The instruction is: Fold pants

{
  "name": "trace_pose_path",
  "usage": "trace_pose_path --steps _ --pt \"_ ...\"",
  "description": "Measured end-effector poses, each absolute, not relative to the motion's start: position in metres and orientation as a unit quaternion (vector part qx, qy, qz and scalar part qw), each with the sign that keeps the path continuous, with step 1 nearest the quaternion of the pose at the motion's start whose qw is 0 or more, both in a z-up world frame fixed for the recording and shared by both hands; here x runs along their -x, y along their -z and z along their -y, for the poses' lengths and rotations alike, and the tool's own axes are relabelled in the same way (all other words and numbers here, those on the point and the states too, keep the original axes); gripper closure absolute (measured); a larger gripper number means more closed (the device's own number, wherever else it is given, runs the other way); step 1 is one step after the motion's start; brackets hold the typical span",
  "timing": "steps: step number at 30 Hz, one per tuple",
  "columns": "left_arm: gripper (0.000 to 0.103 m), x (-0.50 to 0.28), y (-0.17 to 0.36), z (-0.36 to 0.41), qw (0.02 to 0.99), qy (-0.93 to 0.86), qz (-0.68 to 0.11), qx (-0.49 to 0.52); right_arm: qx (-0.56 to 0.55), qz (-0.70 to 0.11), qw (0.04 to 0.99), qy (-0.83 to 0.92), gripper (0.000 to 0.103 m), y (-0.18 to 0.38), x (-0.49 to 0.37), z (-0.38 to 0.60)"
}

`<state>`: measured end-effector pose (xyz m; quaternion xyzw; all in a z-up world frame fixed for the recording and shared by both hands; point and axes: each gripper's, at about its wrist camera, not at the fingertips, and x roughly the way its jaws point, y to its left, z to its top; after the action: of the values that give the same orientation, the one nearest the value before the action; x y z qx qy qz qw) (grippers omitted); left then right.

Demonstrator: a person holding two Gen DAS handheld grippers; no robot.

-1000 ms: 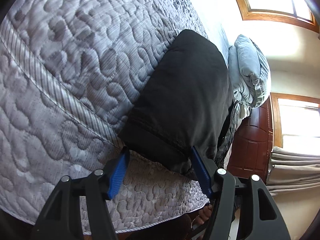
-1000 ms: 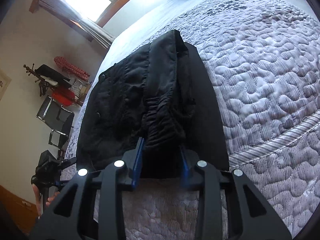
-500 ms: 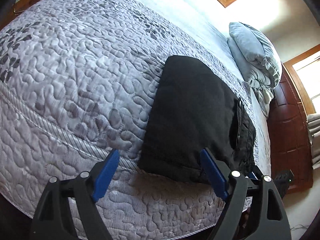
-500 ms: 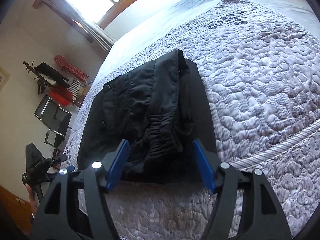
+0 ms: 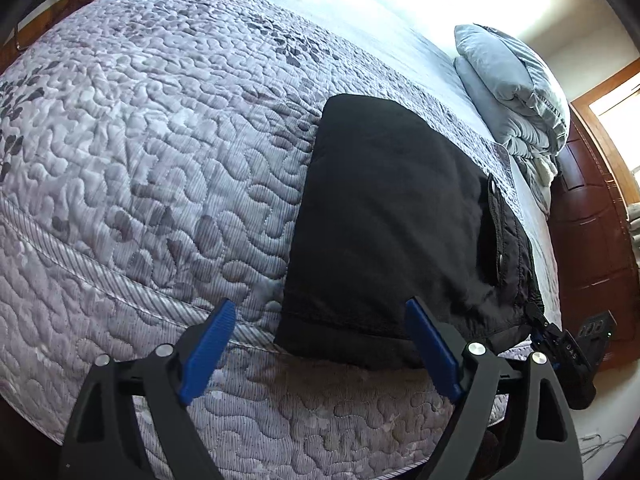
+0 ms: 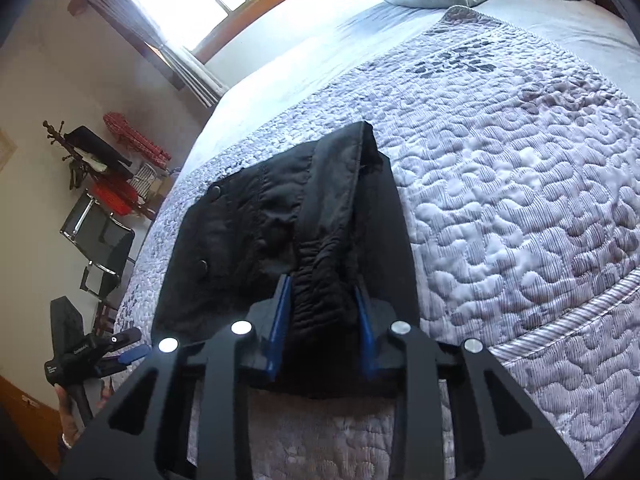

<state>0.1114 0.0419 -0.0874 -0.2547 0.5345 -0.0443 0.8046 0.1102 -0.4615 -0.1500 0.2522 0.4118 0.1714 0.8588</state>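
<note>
The black pants (image 5: 384, 232) lie folded into a compact oblong on the bed's grey quilt (image 5: 152, 168), near its foot edge, with the heaped pale-blue duvet (image 5: 516, 92) well beyond them toward the head of the bed. I judge the folding close to done: what is in hand looks like a last tidy of the bundle. The right claw (image 6: 322, 320) is closing its blue pads on the gathered elastic ridge at the pants' near end, the ruched fabric bunched between the jaws and touched by both pads. The left claw (image 5: 320, 350) stands spread and widening, empty, hovering just short of the pants' near hem, with one pad over bare quilt and the other over the cloth. The next move, as I read it, calls for the right claw to draw or tuck that bulging waistband flat without dragging the whole stack, while the left comes in to hold or smooth the smooth side. The pants are a matte, slightly crinkled woven fabric with stitched seams and a few snap studs (image 6: 202, 266) on the rumpled half; the other face lies smooth and flat. The quilt is puffy, stitched in winding loops with darker leaf prints and a ribbed band (image 5: 120, 288) running under the pants' near end.
</note>
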Motion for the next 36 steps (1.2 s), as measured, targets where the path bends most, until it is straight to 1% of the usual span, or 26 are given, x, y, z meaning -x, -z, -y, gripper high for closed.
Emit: trace_pose_path --steps 3,7,11,13,17,20,26,34,36 --pt "0.015 -0.116 0.087 -0.035 0.808 0.045 -0.538 0.234 -0.26 -0.428 0.849 -0.166 0.072 0.165 -0.115 0.463" --pt "0.015 -0.126 0.077 -0.03 0.815 0.061 -0.537 0.209 -0.249 -0.427 0.853 -0.167 0.071 0.163 -0.114 0.46" --pt "0.014 -0.141 0.073 -0.032 0.786 0.119 -0.557 0.239 -0.259 -0.427 0.849 -0.171 0.07 0.165 -0.114 0.463" --pt "0.014 -0.145 0.077 -0.036 0.766 0.126 -0.573 0.262 -0.265 -0.428 0.847 -0.172 0.069 0.168 -0.115 0.464" --pt "0.014 -0.142 0.089 -0.045 0.743 0.125 -0.579 0.31 -0.268 -0.429 0.845 -0.172 0.067 0.171 -0.116 0.464" --pt "0.014 -0.144 0.105 -0.055 0.744 0.085 -0.589 0.305 -0.275 -0.43 0.841 -0.176 0.067 0.172 -0.117 0.466" --pt "0.014 -0.158 0.127 -0.059 0.707 0.122 -0.609 0.337 -0.274 -0.433 0.84 -0.18 0.066 0.172 -0.119 0.467" --pt "0.016 -0.163 0.137 -0.043 0.69 0.163 -0.622 0.33 -0.274 -0.433 0.839 -0.181 0.062 0.174 -0.119 0.467" --pt "0.016 -0.16 0.131 -0.036 0.706 0.16 -0.616 0.311 -0.274 -0.433 0.84 -0.181 0.062 0.174 -0.12 0.467"
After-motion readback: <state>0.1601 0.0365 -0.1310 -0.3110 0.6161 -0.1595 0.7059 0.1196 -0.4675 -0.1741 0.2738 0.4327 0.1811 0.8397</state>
